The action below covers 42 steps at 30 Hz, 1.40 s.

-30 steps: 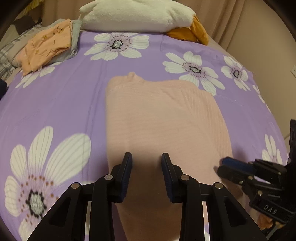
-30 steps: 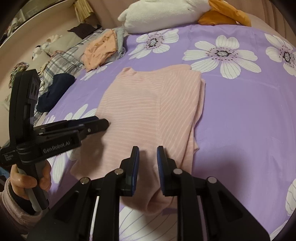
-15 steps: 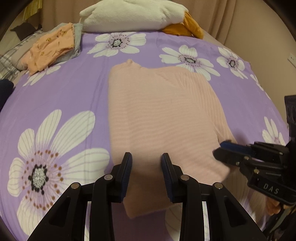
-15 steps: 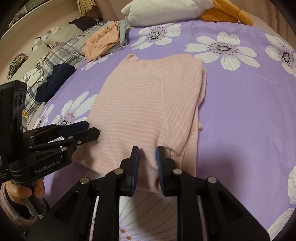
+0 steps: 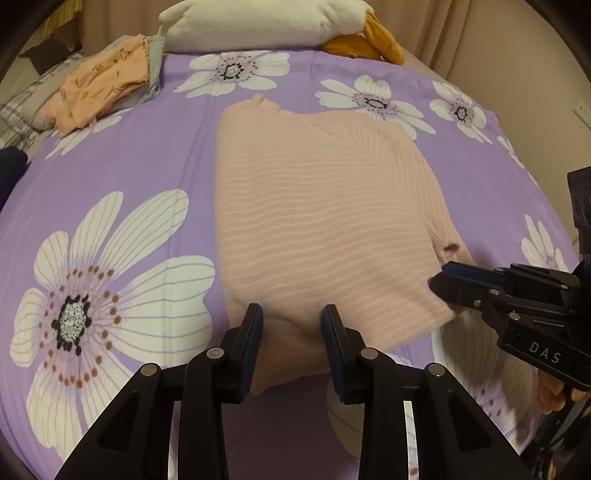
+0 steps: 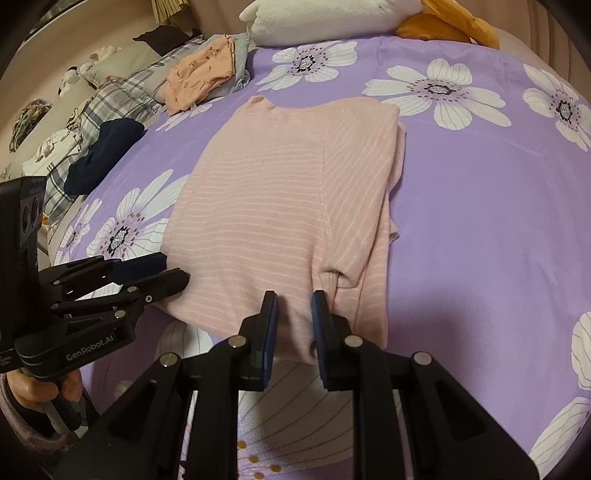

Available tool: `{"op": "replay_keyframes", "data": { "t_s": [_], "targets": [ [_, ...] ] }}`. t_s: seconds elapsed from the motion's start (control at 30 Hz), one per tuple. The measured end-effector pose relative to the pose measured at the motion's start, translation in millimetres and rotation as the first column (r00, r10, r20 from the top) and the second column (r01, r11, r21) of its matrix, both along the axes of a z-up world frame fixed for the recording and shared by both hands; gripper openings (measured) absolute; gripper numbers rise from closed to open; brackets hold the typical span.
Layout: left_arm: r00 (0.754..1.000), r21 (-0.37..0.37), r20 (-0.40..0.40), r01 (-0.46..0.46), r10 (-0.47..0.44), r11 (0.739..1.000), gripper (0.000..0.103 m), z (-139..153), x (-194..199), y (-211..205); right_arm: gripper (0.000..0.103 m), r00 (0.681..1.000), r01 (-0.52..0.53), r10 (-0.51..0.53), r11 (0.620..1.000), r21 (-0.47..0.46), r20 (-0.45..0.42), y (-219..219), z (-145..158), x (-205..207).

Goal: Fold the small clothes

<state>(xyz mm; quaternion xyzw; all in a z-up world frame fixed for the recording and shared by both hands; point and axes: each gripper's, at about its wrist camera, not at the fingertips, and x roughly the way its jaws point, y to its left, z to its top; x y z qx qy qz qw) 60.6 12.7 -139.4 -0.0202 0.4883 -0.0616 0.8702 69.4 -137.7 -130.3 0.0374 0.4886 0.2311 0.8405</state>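
Note:
A pink striped shirt (image 5: 317, 221) lies flat on the purple flowered bedspread (image 5: 140, 155), sleeves folded in, collar at the far end. It also shows in the right wrist view (image 6: 273, 199). My left gripper (image 5: 291, 325) sits at the shirt's near hem with its jaws apart, cloth between them. My right gripper (image 6: 293, 314) sits at the hem's right part, jaws narrowly apart around the cloth. Each gripper shows in the other's view: the right one (image 5: 454, 280), the left one (image 6: 166, 273).
A folded orange garment (image 5: 107, 81) on grey cloth lies at the far left. A white pillow (image 5: 266, 22) and an orange cloth (image 5: 369, 40) lie at the head. A navy garment (image 6: 107, 147) and plaid bedding (image 6: 122, 92) lie at the left.
Both grippers have drawn back toward the near hem of the shirt, so more of the shirt lies ahead of them. The shirt's near edge now lies between the jaws.

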Motion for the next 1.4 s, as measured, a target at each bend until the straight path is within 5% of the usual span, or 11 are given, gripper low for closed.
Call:
{"op": "replay_keyframes", "data": {
  "t_s": [1.4],
  "targets": [
    [1.0, -0.007, -0.008, -0.008, 0.008, 1.0, 0.033, -1.4, -8.6, 0.9, 0.018, 1.0, 0.023, -0.022, 1.0, 0.019, -0.019, -9.8, -0.8, -5.4]
  ]
}}
